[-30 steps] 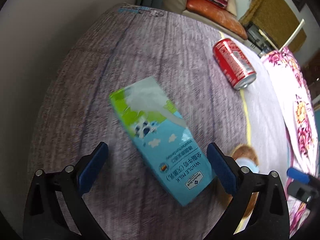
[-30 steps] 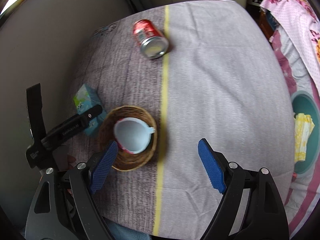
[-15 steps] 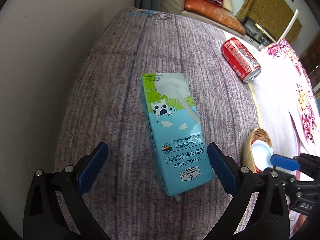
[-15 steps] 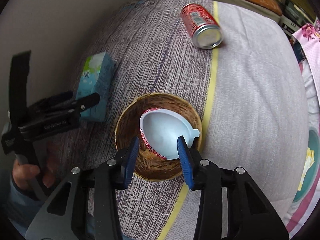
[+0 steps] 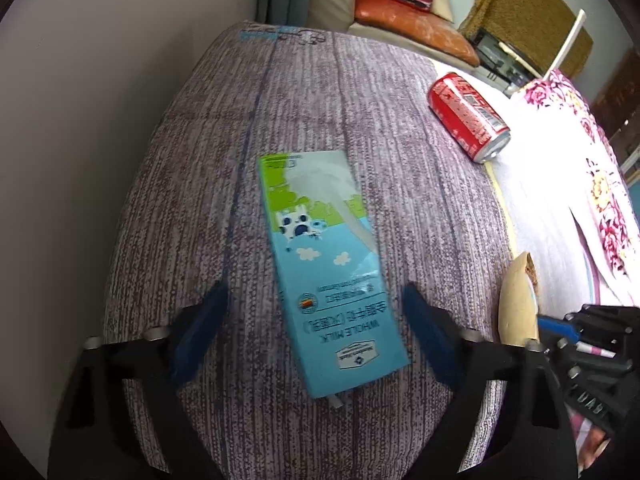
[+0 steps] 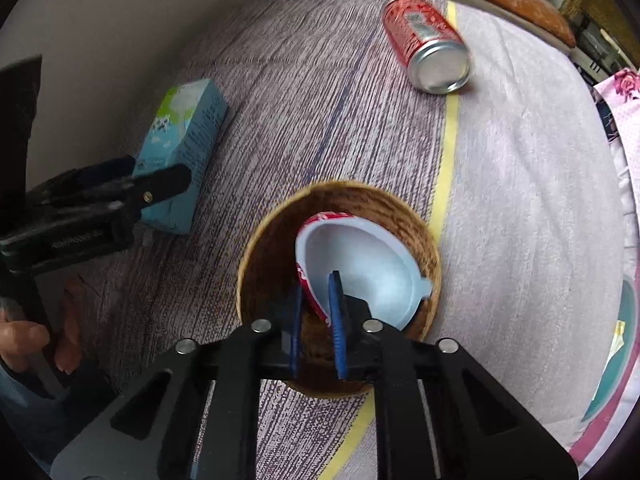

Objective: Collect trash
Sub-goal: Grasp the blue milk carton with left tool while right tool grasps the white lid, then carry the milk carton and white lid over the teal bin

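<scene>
Cardboard milk carton point(image 5: 328, 276): flat on the striped cloth, left of the basket point(image 6: 340, 288); light, crushable, best pinched across its narrow sides.
Left tongs point(image 5: 316, 336): just closing, straddling carton, not yet touching.
Right tongs point(image 6: 316, 300): just closed, pinching rim of thin plastic cup point(image 6: 360, 268) in basket.

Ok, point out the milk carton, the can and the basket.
Milk carton point(image 5: 320, 240), left wrist view, on the middle of its printed top face.
Can point(image 6: 416, 28), right wrist view, on its red side wall.
Basket point(image 6: 256, 268), right wrist view, on its inner left wall.
</scene>
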`<state>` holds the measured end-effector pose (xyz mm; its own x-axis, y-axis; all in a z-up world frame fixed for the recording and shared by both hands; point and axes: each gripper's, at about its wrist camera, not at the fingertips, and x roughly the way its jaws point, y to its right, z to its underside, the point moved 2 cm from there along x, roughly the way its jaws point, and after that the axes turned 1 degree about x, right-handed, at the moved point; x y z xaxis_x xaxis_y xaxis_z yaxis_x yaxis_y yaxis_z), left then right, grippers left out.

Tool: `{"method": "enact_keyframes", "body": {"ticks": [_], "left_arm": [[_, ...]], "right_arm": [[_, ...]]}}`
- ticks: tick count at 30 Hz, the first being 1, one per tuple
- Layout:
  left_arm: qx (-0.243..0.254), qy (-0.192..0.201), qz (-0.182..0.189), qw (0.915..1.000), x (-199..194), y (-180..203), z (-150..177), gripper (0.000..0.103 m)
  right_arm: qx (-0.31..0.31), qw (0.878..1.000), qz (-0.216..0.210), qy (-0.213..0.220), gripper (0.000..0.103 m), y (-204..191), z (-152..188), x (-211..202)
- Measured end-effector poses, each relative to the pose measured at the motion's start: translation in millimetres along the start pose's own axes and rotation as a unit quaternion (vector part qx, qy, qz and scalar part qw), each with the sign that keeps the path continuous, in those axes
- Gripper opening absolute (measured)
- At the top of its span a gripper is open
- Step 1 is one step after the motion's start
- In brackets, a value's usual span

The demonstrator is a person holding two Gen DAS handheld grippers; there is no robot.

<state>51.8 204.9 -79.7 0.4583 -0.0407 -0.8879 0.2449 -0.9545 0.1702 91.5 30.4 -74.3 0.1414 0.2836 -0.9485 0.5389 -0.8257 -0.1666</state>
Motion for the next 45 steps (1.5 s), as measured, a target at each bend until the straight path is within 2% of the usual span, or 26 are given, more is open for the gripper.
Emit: {"method": "enact_keyframes", "body": {"ticks": [2, 3, 7, 14, 25, 30, 37, 45], "left_arm": [[0.0, 0.001, 0.008, 1.0, 0, 3, 1, 0.057], [0.0, 0.005, 0.004, 1.0, -1, 3, 1, 0.056], [-0.01, 0.02, 0.005, 0.9997, -9, 4, 0, 0.055], [-0.005, 0.048, 0.019, 0.9987, -35, 16, -8, 0.054], [0.023, 0.08, 0.067, 0.9942, -71, 62, -19, 0.054], [0.038, 0.085, 0.083, 0.9922, -73, 83, -23, 0.054], [0.086, 0.073, 0.098, 0.9887, -66, 138, -21, 0.054], [0.152, 0.061, 0.126, 0.9784, -54, 220, -17, 0.054]], "right_arm": [[0.013, 1.0, -0.005, 0.012, 0.007, 5, -2, -9], [0.019, 1.0, -0.009, 0.018, 0.006, 7, -3, -13], [0.042, 0.998, -0.023, 0.047, 0.005, 17, -3, -35], [0.065, 0.995, -0.031, 0.068, 0.004, 33, -1, -58], [0.097, 0.99, -0.041, 0.096, 0.004, 59, 4, -76], [0.12, 0.986, -0.045, 0.105, 0.004, 77, 14, -82], [0.156, 0.978, -0.045, 0.129, 0.004, 109, 28, -101], [0.205, 0.963, -0.032, 0.172, 0.004, 168, 52, -130]]}}
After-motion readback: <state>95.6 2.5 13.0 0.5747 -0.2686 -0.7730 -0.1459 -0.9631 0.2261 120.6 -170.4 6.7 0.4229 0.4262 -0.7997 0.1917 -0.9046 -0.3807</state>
